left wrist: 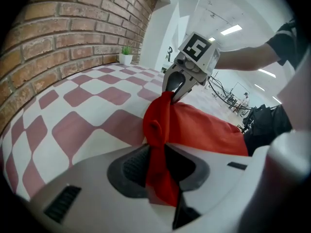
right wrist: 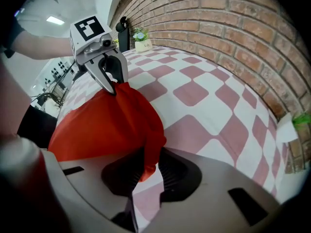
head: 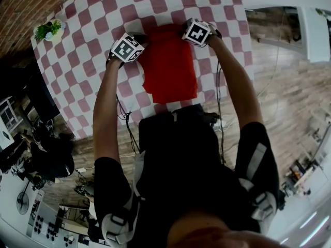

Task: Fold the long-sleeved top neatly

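The red long-sleeved top (head: 170,66) lies partly folded on the red-and-white checked tablecloth (head: 83,66), its near edge at the table's front. My left gripper (head: 140,41) is shut on the top's far left corner, and red cloth (left wrist: 160,130) is bunched between its pads (left wrist: 133,166). At the far right corner my right gripper (head: 182,33) is shut on a fold of the cloth (right wrist: 146,130), which is pinched between its pads (right wrist: 167,171). Each gripper shows in the other's view, the right gripper (left wrist: 176,92) and the left gripper (right wrist: 113,84), both biting the same raised edge.
A small potted plant (head: 49,30) stands at the table's far left corner, against the brick wall (left wrist: 73,28). A dark bottle-like object (right wrist: 122,33) stands beside the plant (right wrist: 142,39). The person's body is at the table's near edge, and cables hang below it.
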{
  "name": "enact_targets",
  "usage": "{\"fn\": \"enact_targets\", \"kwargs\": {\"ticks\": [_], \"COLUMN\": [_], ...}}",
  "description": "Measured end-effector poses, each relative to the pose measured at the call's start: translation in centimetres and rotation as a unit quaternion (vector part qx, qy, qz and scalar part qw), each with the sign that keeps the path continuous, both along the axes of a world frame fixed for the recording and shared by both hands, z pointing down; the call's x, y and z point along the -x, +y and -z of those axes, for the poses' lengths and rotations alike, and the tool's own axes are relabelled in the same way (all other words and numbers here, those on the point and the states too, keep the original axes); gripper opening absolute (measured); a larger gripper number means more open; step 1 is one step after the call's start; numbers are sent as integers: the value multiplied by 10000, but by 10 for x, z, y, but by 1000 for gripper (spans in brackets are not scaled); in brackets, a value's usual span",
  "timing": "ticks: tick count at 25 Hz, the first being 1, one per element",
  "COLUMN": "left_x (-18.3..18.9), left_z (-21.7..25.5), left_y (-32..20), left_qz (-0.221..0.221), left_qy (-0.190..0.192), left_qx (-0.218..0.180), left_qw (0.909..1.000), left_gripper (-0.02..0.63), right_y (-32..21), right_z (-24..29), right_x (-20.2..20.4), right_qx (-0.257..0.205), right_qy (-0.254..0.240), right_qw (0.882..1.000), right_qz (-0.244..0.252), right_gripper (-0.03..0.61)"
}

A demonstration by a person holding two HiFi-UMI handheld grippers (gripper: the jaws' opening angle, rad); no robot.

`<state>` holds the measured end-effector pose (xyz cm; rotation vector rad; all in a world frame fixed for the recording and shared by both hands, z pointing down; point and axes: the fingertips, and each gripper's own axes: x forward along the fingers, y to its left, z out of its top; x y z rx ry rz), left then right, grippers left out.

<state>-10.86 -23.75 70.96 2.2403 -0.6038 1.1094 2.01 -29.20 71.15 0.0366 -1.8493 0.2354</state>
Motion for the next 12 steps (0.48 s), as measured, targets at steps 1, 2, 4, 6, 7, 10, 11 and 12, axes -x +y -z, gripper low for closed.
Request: {"fn": "enact_targets", "kwargs": {"ticks": [1, 2, 4, 6, 7, 10, 11, 12], "left_x": [1, 3, 6, 6, 7, 10, 10, 10], "left_z": [1, 3, 6, 12, 15, 26, 31, 37], "left_y": [0, 0, -3, -9, -12, -17, -18, -18], "left_qz": [-17, -32, -30, 18, 49, 95, 79, 57], "left_qy": [-39, -92, -193, -215, -224, -316, -351, -383], "left_qx": [-57, -125, -321, -592, -742, -1233, -1380, -1509], "left_qw": [10000, 9999, 9993, 9980, 9970, 9918, 9898, 9878], "left_gripper": [95, 92, 90, 87, 87, 87, 86, 86], "right_y": [-3, -6, -11, -16, -18, -24, -25, -25], "right_z": [2, 3, 7, 13, 16, 28, 34, 38], "right_x": [1, 2, 1, 1, 2, 7, 7, 7], "right_qx": [-161, -318, -615, -869, -995, -1418, -1536, -1639], "right_qy": [13, 41, 108, 65, 0, -195, -232, -275], "right_qw": [9999, 9995, 9980, 9961, 9949, 9890, 9869, 9849], "right_qz": [0, 7, -7, -121, -194, -382, -439, -481], "right_gripper": [78, 77, 77, 75, 75, 74, 74, 72]}}
